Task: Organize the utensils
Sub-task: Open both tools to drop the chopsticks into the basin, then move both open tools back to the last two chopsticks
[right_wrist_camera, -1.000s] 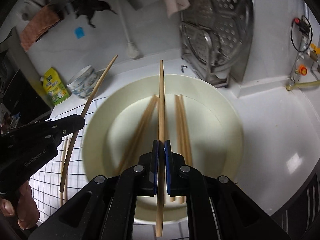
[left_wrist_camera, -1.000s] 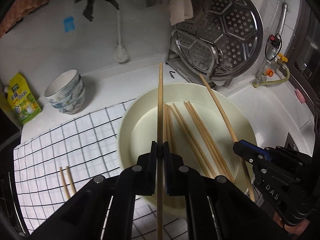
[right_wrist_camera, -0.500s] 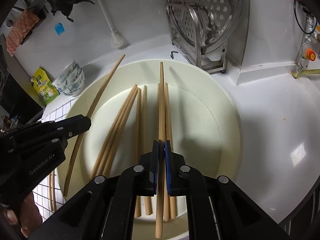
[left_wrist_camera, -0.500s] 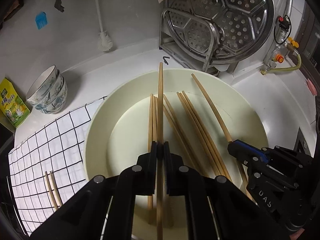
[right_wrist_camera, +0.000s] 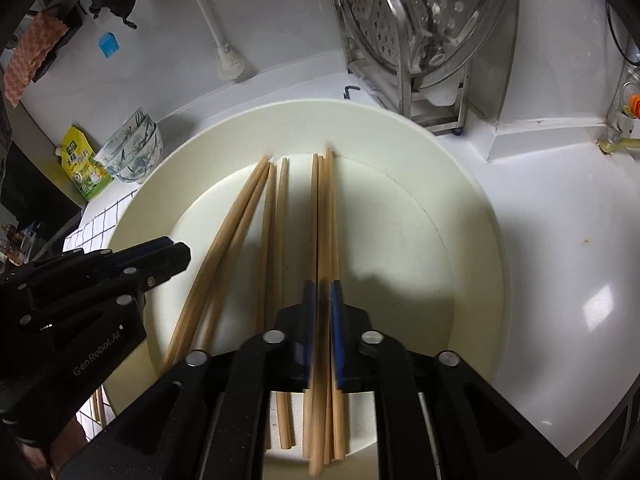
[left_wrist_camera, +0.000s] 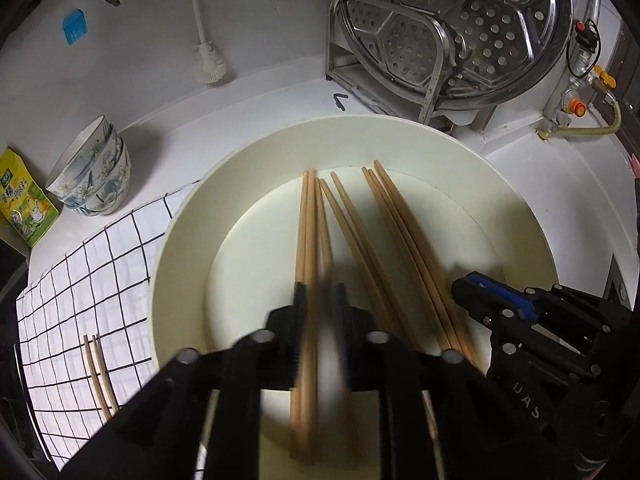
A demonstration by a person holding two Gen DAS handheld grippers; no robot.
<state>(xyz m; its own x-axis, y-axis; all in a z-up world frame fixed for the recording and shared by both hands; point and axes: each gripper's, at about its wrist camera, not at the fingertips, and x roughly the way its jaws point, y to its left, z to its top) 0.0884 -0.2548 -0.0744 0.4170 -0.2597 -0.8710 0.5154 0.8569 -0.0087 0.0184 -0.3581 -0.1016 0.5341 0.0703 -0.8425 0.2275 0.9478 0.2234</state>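
While opening, chopsticks [left_wrist_camera: 308,240] between fingers [left_wrist_camera: 299,304].

The basin [left_wrist_camera: 192,240] is cream. The chopsticks [left_wrist_camera: 400,240] in it are light brown wood. The cloth [left_wrist_camera: 100,272] is white with a black grid. The stacked bowls [left_wrist_camera: 94,176] are white with blue flowers. The packet [left_wrist_camera: 24,200] is yellow and green.

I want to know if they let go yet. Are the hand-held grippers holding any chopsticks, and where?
Both are opening. A chopstick sits between the left hand-held gripper jaws and another chopstick between the right hand-held gripper jaws, low on each stick, no longer pinched.
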